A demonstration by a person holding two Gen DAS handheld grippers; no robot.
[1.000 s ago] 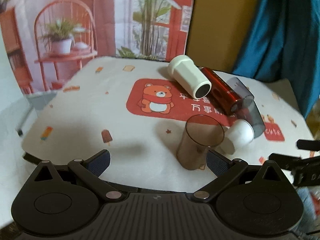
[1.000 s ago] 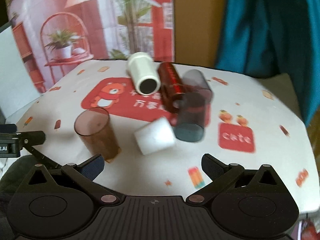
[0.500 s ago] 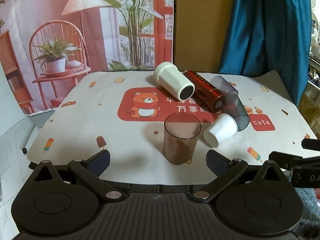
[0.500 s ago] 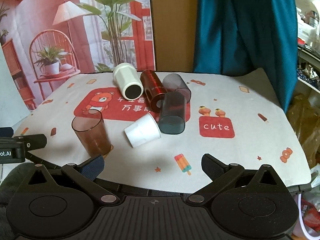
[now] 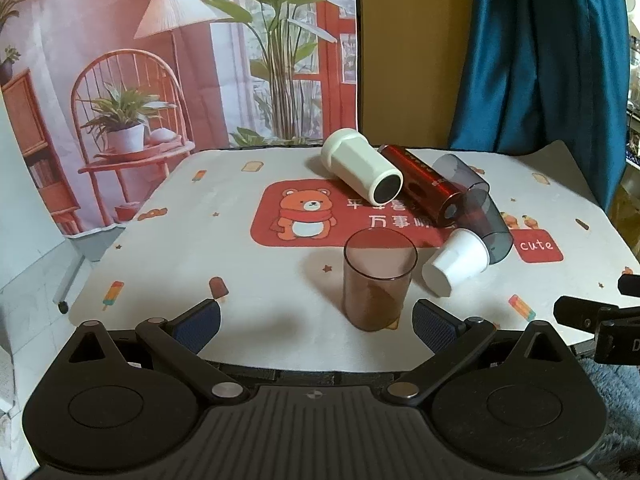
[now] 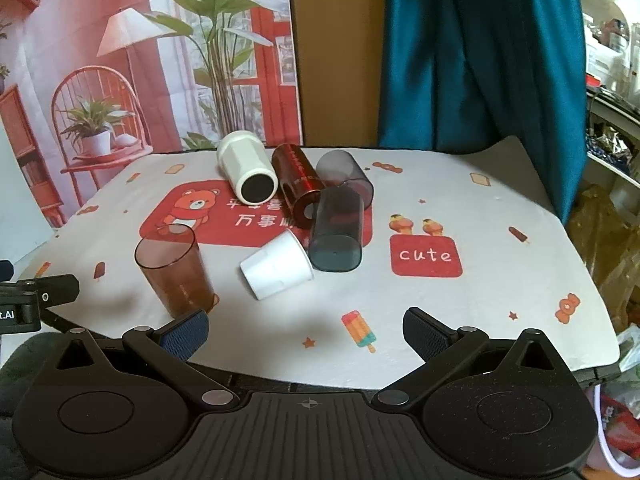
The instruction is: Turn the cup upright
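A brown see-through cup (image 5: 376, 280) stands upright near the table's front edge; it also shows in the right wrist view (image 6: 174, 270). Behind it lie several cups on their sides: a small white cup (image 5: 456, 266) (image 6: 278, 266), a dark grey cup (image 5: 486, 222) (image 6: 336, 232), a red cup (image 5: 424, 184) (image 6: 298, 184), a cream cup (image 5: 360, 170) (image 6: 246, 170) and a second grey cup (image 6: 346, 170). My left gripper (image 5: 316, 322) is open and empty, just in front of the brown cup. My right gripper (image 6: 306, 330) is open and empty, short of the white cup.
The table wears a white cloth (image 6: 460, 200) with a red bear print and a "cute" patch (image 6: 426, 256). A printed backdrop (image 5: 160, 60) and a teal curtain (image 6: 480, 52) hang behind. The other gripper's body shows at each view's side.
Both grippers have drawn back and levelled out from the cups. The brown cup stands free where it was. The lying cups have not moved.
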